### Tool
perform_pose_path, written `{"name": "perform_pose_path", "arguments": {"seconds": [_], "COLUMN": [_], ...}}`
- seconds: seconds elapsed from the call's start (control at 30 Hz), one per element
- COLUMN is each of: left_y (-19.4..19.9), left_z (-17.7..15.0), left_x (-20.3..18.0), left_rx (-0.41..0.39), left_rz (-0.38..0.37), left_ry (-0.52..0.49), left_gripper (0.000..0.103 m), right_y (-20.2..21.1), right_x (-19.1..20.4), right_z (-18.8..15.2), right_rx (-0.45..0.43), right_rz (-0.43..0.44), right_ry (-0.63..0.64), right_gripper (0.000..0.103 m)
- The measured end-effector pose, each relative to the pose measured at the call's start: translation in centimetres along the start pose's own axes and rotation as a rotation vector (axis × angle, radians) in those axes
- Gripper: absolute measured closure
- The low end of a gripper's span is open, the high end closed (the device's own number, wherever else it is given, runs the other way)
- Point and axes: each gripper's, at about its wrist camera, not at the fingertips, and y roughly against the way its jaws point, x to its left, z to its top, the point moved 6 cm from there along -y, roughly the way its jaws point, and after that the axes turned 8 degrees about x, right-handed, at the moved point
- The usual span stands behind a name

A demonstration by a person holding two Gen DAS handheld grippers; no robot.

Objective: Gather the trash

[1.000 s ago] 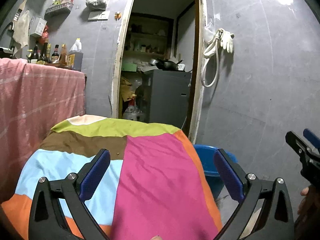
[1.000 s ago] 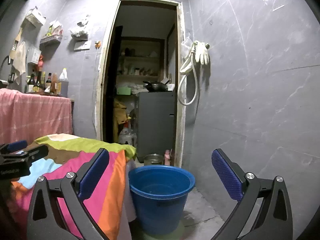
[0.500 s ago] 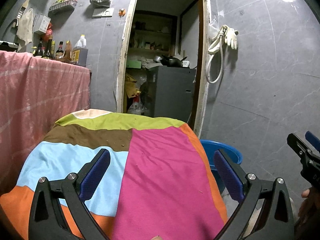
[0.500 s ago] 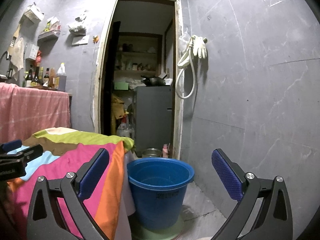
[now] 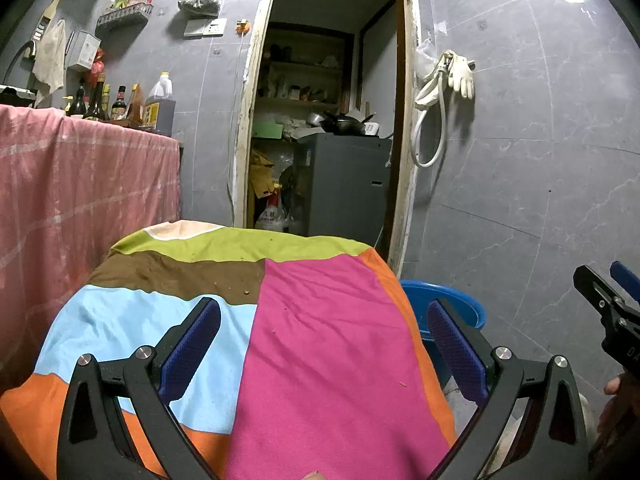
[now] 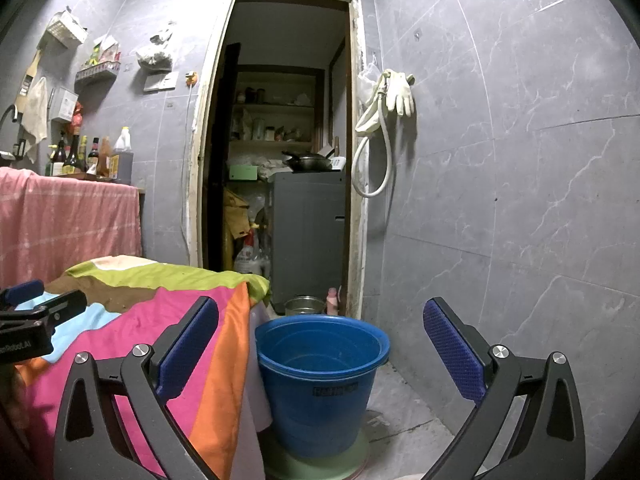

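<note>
Both views dipped slightly, bucket sits higher in frame | left gripper wide, empty, over patchwork cloth | right gripper wide, empty | blue bucket beside cloth's right edge

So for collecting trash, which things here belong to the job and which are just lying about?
Belongs to the job:
- crumbs on the colourful cloth
- blue bucket beside it
- left gripper and right gripper, both open and empty

Just lying about:
- bottles above the pink cloth
- white gloves and hose on the wall
- pan on the grey cabinet
</note>
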Motion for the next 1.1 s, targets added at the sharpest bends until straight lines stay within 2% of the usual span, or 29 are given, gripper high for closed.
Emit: {"name": "perform_pose_path", "arguments": {"seconds": [1.1], "left_y": [-0.02], "left_z": [0.04], "left_x": [0.27], "left_rx": [-0.003], "left_rz": [0.000], "left_ry": [-0.005], "left_gripper": [0.002], "right_y": [0.08], "right_x": [0.33], "right_z": [-0.03], "right_rx": [0.001], "right_rz": [0.000], "right_ry": [-0.001], "right_gripper": [0.000]}}
